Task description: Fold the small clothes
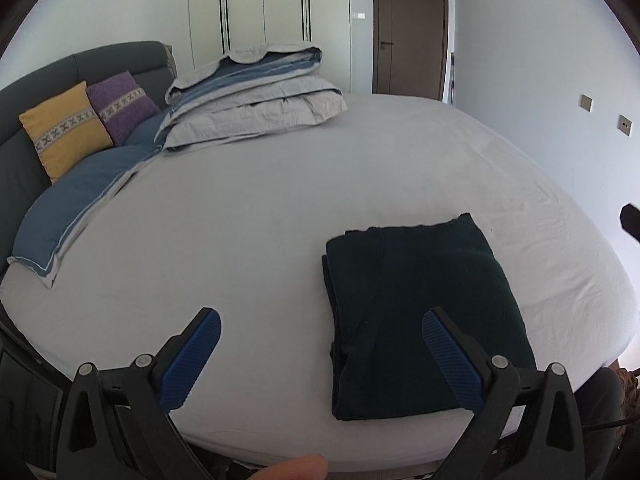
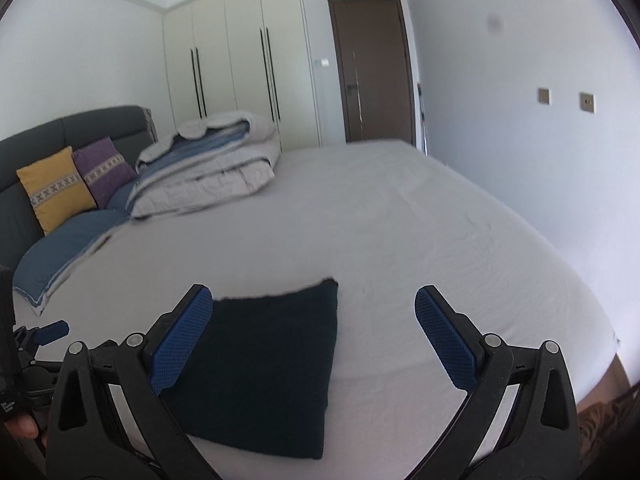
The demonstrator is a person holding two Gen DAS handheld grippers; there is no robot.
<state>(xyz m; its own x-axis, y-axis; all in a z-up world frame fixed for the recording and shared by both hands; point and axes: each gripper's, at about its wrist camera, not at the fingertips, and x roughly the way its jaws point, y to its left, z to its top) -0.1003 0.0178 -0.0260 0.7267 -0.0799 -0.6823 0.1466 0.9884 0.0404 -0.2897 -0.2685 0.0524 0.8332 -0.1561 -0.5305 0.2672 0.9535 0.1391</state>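
A dark green garment (image 1: 424,312) lies folded into a neat rectangle on the grey bed sheet (image 1: 260,232) near the front edge. It also shows in the right wrist view (image 2: 268,368). My left gripper (image 1: 322,332) is open and empty, raised above the bed, with its right finger over the garment's near right part. My right gripper (image 2: 314,312) is open and empty, raised above the bed, with its left finger over the garment's left side. The left gripper shows at the left edge of the right wrist view (image 2: 44,334).
A folded grey and blue duvet (image 1: 256,96) sits at the far side of the bed. A blue pillow (image 1: 76,208), a yellow cushion (image 1: 64,128) and a purple cushion (image 1: 120,104) lean at the dark headboard (image 1: 24,92). Wardrobe and door stand behind.
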